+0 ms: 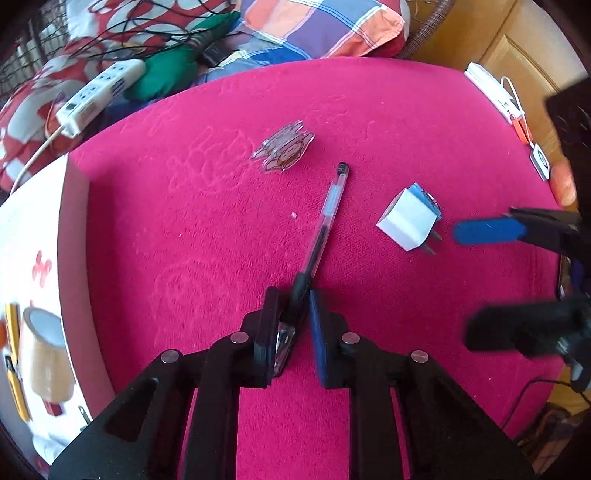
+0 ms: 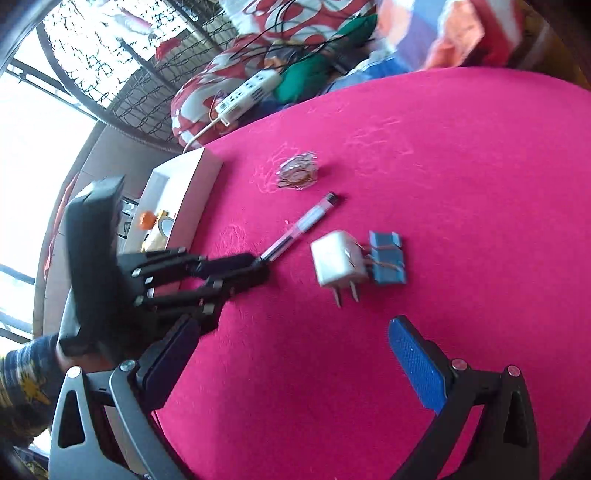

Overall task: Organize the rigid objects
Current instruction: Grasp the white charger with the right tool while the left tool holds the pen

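A clear pen (image 1: pixel 330 206) with a black cap lies on the pink cloth (image 1: pixel 184 221). My left gripper (image 1: pixel 294 295) is shut on its dark near end. The right wrist view shows the same grip, my left gripper (image 2: pixel 260 267) clamping the pen (image 2: pixel 299 227). To the pen's right sits a white plug charger (image 1: pixel 406 221) with a small blue block (image 1: pixel 426 197) touching its far side. A clear cartoon charm (image 1: pixel 284 149) lies beyond the pen. My right gripper (image 2: pixel 295 354) is open above the cloth, close to the charger (image 2: pixel 340 262), with nothing between its fingers.
A white box (image 1: pixel 33 229) holding a tape roll (image 1: pixel 44 354) borders the cloth on the left. A white power strip (image 1: pixel 99 92), cables and patterned cushions (image 1: pixel 317 26) lie behind. A white device (image 1: pixel 495 92) with an orange tag rests at the right edge.
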A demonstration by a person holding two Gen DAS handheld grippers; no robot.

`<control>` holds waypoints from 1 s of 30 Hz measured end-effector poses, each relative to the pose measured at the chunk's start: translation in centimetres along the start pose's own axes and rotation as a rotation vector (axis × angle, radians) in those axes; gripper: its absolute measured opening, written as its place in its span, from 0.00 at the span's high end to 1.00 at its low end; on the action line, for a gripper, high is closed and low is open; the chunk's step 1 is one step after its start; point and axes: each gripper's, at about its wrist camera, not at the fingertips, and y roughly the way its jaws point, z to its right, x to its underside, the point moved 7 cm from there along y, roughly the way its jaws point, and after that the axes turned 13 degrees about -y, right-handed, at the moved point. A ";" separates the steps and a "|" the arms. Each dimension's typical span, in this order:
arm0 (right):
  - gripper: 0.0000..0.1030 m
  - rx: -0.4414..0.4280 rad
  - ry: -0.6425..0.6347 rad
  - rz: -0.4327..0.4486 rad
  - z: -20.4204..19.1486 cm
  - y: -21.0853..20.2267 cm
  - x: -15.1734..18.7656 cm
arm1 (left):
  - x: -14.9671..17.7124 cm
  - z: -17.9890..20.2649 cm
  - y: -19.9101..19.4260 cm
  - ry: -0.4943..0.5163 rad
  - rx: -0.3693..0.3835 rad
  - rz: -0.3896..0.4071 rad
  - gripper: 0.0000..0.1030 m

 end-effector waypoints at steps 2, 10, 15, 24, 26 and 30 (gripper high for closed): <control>0.00 -0.003 0.003 0.002 0.3 0.7 -0.8 | 0.2 -0.2 -0.2 -0.018 0.002 0.001 0.85; 0.00 0.091 -0.112 -0.009 2.0 1.0 -3.7 | -1.1 0.3 0.4 -0.009 -0.016 0.000 0.85; 0.27 0.158 -0.218 -0.064 0.3 1.8 -2.4 | -2.0 0.8 0.8 0.024 -0.041 0.007 0.84; 0.37 0.203 -0.103 -0.039 0.6 1.6 -0.5 | -2.5 0.7 1.2 0.039 -0.041 0.030 0.84; 0.37 0.223 -0.128 -0.055 0.9 2.3 -0.9 | -2.5 0.3 1.1 0.028 -0.038 0.019 0.84; 0.37 0.268 -0.219 -0.068 0.3 3.0 -1.7 | -2.5 0.0 1.0 0.008 -0.027 0.011 0.85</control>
